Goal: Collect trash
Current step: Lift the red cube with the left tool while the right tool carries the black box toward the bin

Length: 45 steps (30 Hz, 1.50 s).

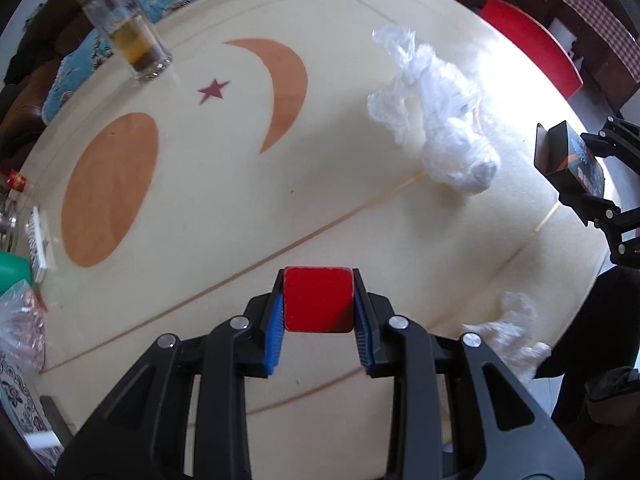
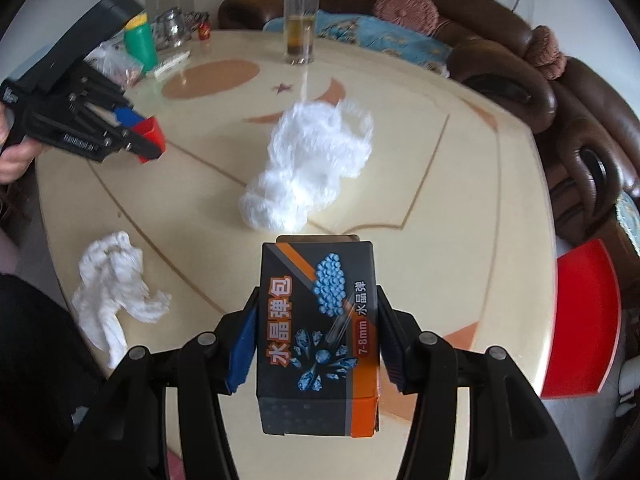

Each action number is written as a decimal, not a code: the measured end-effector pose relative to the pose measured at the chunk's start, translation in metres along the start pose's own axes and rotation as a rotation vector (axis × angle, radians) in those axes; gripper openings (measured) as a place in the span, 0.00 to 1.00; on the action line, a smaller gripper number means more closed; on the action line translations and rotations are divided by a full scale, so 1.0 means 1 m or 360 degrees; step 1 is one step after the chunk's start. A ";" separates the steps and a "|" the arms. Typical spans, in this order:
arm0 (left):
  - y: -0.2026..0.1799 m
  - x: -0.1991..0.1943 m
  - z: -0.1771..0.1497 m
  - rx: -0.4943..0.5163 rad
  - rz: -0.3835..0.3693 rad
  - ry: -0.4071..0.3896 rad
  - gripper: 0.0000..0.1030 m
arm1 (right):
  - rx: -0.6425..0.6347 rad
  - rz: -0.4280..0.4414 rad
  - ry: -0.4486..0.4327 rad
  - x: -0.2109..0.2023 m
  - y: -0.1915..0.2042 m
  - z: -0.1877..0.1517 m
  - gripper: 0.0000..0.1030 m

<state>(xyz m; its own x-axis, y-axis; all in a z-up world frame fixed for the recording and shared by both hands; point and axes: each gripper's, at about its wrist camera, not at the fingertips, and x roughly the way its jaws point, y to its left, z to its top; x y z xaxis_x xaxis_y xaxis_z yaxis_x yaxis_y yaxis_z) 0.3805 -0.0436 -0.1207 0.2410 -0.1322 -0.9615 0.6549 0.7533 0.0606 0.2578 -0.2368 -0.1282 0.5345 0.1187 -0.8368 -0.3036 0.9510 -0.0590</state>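
My left gripper [image 1: 319,300] is shut on a small red box [image 1: 319,299] and holds it above the cream table [image 1: 224,208]; it also shows in the right wrist view [image 2: 150,138]. My right gripper [image 2: 318,320] is shut on a black and orange carton [image 2: 318,328] with blue beads printed on it, seen at the right edge of the left wrist view [image 1: 568,156]. A crumpled clear plastic bag [image 2: 308,164] lies mid-table, also in the left wrist view [image 1: 440,120]. A crumpled white tissue [image 2: 114,280] lies near the table's edge, also in the left wrist view [image 1: 516,336].
A glass bottle [image 2: 301,16] with a gold cap and amber liquid stands at the far side. A green bottle [image 2: 141,42], a card pack [image 1: 38,244] and clutter sit at one end. A red stool [image 2: 580,320] stands beside the table. A brown sofa [image 2: 560,100] is behind.
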 end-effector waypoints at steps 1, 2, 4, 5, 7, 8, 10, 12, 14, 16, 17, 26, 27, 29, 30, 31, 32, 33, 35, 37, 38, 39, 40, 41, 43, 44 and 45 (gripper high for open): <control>-0.002 -0.007 -0.003 -0.0004 -0.0003 -0.0013 0.29 | 0.0015 -0.0009 -0.0022 -0.007 0.002 0.002 0.50; -0.004 -0.012 -0.006 -0.0010 0.0005 -0.0030 0.29 | 0.0028 -0.0016 -0.0050 -0.015 0.004 0.003 0.50; -0.011 -0.022 -0.014 -0.0026 0.0014 -0.0055 0.29 | 0.0045 -0.0027 -0.0077 -0.026 0.005 0.004 0.50; -0.014 -0.028 -0.017 -0.0030 0.0012 -0.0062 0.29 | 0.0054 -0.0022 -0.0105 -0.034 0.008 0.006 0.50; -0.019 -0.040 -0.026 -0.0033 0.0009 -0.0087 0.29 | 0.0065 -0.0040 -0.0147 -0.051 0.017 0.010 0.50; -0.023 -0.046 -0.030 -0.0030 0.0005 -0.0092 0.29 | 0.0070 -0.0043 -0.0170 -0.060 0.020 0.010 0.50; -0.029 -0.057 -0.039 -0.0033 0.0019 -0.0113 0.29 | 0.0080 -0.0055 -0.0199 -0.077 0.029 0.011 0.50; -0.036 -0.063 -0.044 -0.0031 0.0025 -0.0133 0.29 | 0.0089 -0.0050 -0.0231 -0.093 0.035 0.009 0.50; -0.042 -0.076 -0.054 -0.0034 0.0028 -0.0164 0.29 | 0.0086 -0.0044 -0.0270 -0.109 0.044 0.008 0.50; -0.052 -0.091 -0.065 -0.0030 0.0049 -0.0198 0.29 | 0.0078 -0.0050 -0.0308 -0.127 0.055 0.006 0.50; -0.055 -0.098 -0.070 -0.0031 0.0053 -0.0212 0.29 | 0.0074 -0.0044 -0.0321 -0.135 0.059 0.004 0.50; -0.098 -0.150 -0.115 0.0031 0.0067 -0.0339 0.29 | 0.0042 -0.0064 -0.0419 -0.200 0.100 -0.014 0.50; -0.103 -0.155 -0.121 0.0038 0.0070 -0.0346 0.29 | 0.0040 -0.0067 -0.0426 -0.205 0.104 -0.018 0.50; -0.113 -0.164 -0.133 0.0053 0.0070 -0.0366 0.29 | 0.0031 -0.0062 -0.0433 -0.215 0.113 -0.024 0.50; -0.116 -0.168 -0.138 0.0057 0.0072 -0.0373 0.29 | 0.0023 -0.0064 -0.0440 -0.220 0.118 -0.028 0.50; -0.121 -0.172 -0.145 0.0059 0.0069 -0.0379 0.29 | 0.0015 -0.0067 -0.0447 -0.226 0.124 -0.032 0.50; -0.125 -0.174 -0.150 0.0061 0.0065 -0.0384 0.29 | 0.0010 -0.0065 -0.0451 -0.230 0.128 -0.035 0.50; -0.128 -0.176 -0.154 0.0065 0.0066 -0.0386 0.29 | 0.0004 -0.0061 -0.0456 -0.233 0.132 -0.038 0.50; -0.136 -0.181 -0.166 0.0072 0.0077 -0.0394 0.29 | -0.0008 -0.0057 -0.0466 -0.241 0.139 -0.045 0.50; -0.142 -0.184 -0.174 0.0081 0.0074 -0.0397 0.29 | -0.0013 -0.0050 -0.0472 -0.248 0.147 -0.051 0.50; -0.144 -0.186 -0.178 0.0081 0.0076 -0.0399 0.29 | -0.0019 -0.0041 -0.0471 -0.251 0.152 -0.055 0.50; -0.146 -0.187 -0.181 0.0081 0.0077 -0.0399 0.29 | -0.0021 -0.0039 -0.0471 -0.252 0.154 -0.056 0.50; -0.148 -0.188 -0.185 0.0080 0.0076 -0.0403 0.29 | -0.0024 -0.0035 -0.0473 -0.255 0.158 -0.059 0.50; -0.149 -0.189 -0.189 0.0080 0.0070 -0.0402 0.29 | -0.0027 -0.0031 -0.0473 -0.256 0.161 -0.062 0.50; -0.152 -0.190 -0.194 0.0077 0.0071 -0.0400 0.29 | -0.0033 -0.0030 -0.0476 -0.258 0.165 -0.065 0.50; -0.154 -0.189 -0.196 0.0076 0.0069 -0.0395 0.29 | -0.0031 -0.0024 -0.0475 -0.259 0.167 -0.067 0.50; -0.156 -0.189 -0.199 0.0076 0.0066 -0.0393 0.29 | -0.0028 -0.0019 -0.0475 -0.259 0.169 -0.068 0.50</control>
<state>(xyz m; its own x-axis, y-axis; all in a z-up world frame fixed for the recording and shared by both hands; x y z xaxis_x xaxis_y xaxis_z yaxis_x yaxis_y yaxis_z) 0.0907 -0.0076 -0.0018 0.4324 -0.2597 -0.8635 0.6726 0.7307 0.1171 0.0142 -0.1265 0.0418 0.7456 0.1884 -0.6392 -0.3078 0.9481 -0.0796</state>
